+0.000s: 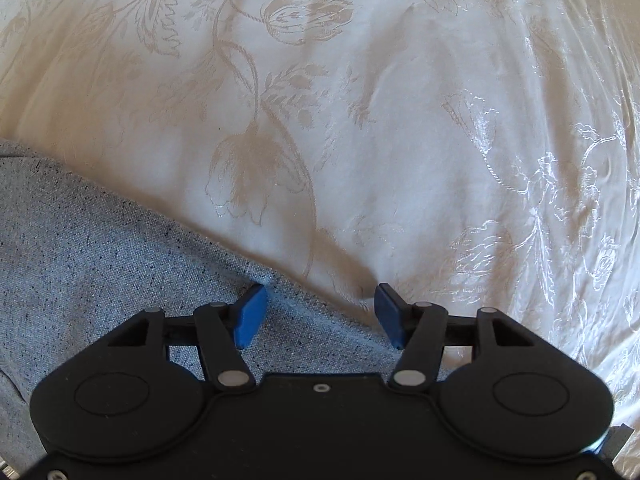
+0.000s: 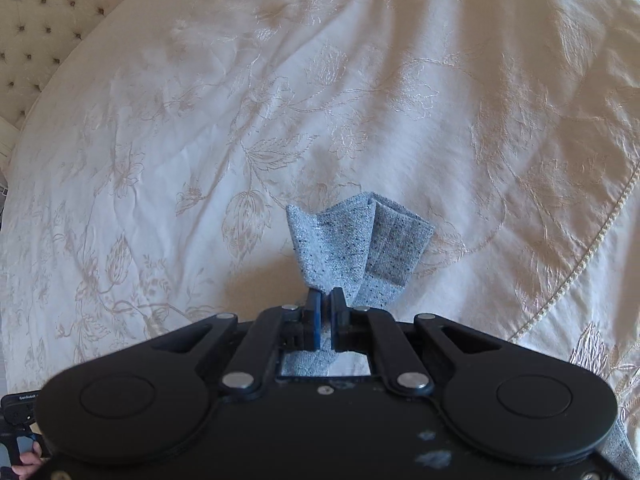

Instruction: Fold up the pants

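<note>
The pants (image 1: 100, 248) are light blue-grey speckled fabric lying on a cream floral bedspread (image 1: 360, 100). In the left wrist view they fill the lower left, with their edge running diagonally under my left gripper (image 1: 320, 312), which is open just above that edge, holding nothing. In the right wrist view my right gripper (image 2: 326, 300) is shut on a bunched end of the pants (image 2: 352, 240), which sticks up past the fingertips, lifted above the bedspread (image 2: 200, 120).
A tufted cream headboard (image 2: 48, 20) stands at the upper left of the right wrist view. A corded seam (image 2: 592, 248) of the bedspread runs along the right. The other hand-held device (image 2: 20, 420) shows at the lower left corner.
</note>
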Tool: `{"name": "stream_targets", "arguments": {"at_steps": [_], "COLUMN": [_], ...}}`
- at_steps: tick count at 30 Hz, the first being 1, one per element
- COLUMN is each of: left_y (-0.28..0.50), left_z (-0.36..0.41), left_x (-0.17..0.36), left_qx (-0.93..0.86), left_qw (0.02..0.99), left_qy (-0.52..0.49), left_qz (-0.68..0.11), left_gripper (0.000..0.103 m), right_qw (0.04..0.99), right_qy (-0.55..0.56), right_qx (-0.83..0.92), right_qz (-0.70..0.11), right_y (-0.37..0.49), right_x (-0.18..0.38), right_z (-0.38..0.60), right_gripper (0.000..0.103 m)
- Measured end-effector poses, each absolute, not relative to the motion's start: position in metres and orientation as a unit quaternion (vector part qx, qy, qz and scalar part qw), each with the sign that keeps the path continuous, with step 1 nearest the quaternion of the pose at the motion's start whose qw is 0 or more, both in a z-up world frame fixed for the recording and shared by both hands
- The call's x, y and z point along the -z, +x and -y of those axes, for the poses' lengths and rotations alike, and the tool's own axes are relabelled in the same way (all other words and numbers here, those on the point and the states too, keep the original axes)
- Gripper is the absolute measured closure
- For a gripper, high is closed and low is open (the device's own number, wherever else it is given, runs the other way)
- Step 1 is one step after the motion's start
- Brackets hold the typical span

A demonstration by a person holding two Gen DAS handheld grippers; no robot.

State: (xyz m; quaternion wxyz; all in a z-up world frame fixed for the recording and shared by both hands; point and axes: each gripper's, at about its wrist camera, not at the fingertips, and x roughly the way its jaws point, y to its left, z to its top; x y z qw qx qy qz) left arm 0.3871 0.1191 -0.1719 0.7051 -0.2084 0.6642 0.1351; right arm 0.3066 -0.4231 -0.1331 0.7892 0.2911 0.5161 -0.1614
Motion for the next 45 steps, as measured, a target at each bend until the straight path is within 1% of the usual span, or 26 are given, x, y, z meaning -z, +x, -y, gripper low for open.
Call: {"name": "stream_targets", "arguments": {"at_steps": [1, 2, 4, 5, 6, 8, 13, 17, 22, 30, 33, 36, 37, 38, 41, 42, 43, 45], "left_y": [0.393, 0.396, 0.399, 0.398, 0.395, 0.386, 0.335, 0.288, 0.229, 0.155, 0.13, 0.11, 0.106, 0.1, 0.088, 0.085, 0.083, 0.079], "left_z": [-0.115, -0.115, -0.105, -0.105, -0.106, -0.108, -0.104, -0.102, -0.096, -0.071, -0.066, -0.058, -0.055, -0.053, -0.048, -0.047, -0.046, -0.046], "left_x": [0.174, 0.179, 0.178, 0.176, 0.169, 0.154, 0.09, 0.042, 0.013, 0.046, 0.063, 0.079, 0.082, 0.09, 0.105, 0.109, 0.112, 0.116], "left_qx": [-0.134, -0.136, -0.164, -0.17, -0.165, -0.157, -0.128, -0.109, -0.09, -0.085, -0.09, -0.105, -0.109, -0.113, -0.124, -0.125, -0.128, -0.126], "left_qw": [0.699, 0.692, 0.682, 0.683, 0.688, 0.702, 0.752, 0.781, 0.802, 0.797, 0.781, 0.773, 0.772, 0.767, 0.756, 0.755, 0.755, 0.758], "left_qy": [-0.209, -0.208, -0.194, -0.188, -0.188, -0.188, -0.175, -0.164, -0.146, -0.126, -0.136, -0.124, -0.118, -0.115, -0.115, -0.115, -0.114, -0.126], "left_qz": [-0.671, -0.678, -0.685, -0.685, -0.681, -0.669, -0.623, -0.592, -0.573, -0.584, -0.603, -0.614, -0.616, -0.621, -0.632, -0.634, -0.633, -0.627], "left_gripper": [0.034, 0.034, 0.057, 0.079, 0.09, 0.097, 0.097, 0.097, 0.097, 0.097, 0.097, 0.098, 0.099, 0.103, 0.103, 0.103, 0.103, 0.103], "right_qw": [0.788, 0.788, 0.788, 0.79, 0.791, 0.795, 0.81, 0.813, 0.804, 0.781, 0.776, 0.773, 0.774, 0.773, 0.764, 0.761, 0.758, 0.755], "right_qy": [0.292, 0.294, 0.296, 0.297, 0.298, 0.298, 0.294, 0.3, 0.313, 0.318, 0.311, 0.309, 0.307, 0.307, 0.321, 0.328, 0.334, 0.35], "right_qx": [0.162, 0.161, 0.162, 0.162, 0.162, 0.16, 0.158, 0.17, 0.198, 0.237, 0.235, 0.225, 0.221, 0.216, 0.208, 0.208, 0.208, 0.208], "right_qz": [-0.517, -0.517, -0.514, -0.511, -0.508, -0.503, -0.482, -0.47, -0.465, -0.482, -0.496, -0.506, -0.509, -0.511, -0.519, -0.52, -0.52, -0.514], "right_y": [0.303, 0.3, 0.296, 0.295, 0.295, 0.293, 0.27, 0.232, 0.171, 0.092, 0.074, 0.058, 0.054, 0.051, 0.04, 0.037, 0.034, 0.029], "right_x": [0.134, 0.134, 0.133, 0.133, 0.131, 0.123, 0.091, 0.071, 0.065, 0.085, 0.095, 0.108, 0.112, 0.116, 0.131, 0.136, 0.139, 0.141], "right_z": [0.423, 0.423, 0.422, 0.421, 0.42, 0.42, 0.42, 0.42, 0.42, 0.425, 0.428, 0.429, 0.43, 0.431, 0.438, 0.441, 0.444, 0.454], "right_gripper": [0.098, 0.098, 0.098, 0.098, 0.098, 0.098, 0.098, 0.098, 0.098, 0.098, 0.098, 0.098, 0.098, 0.098, 0.098, 0.095, 0.09, 0.087]}}
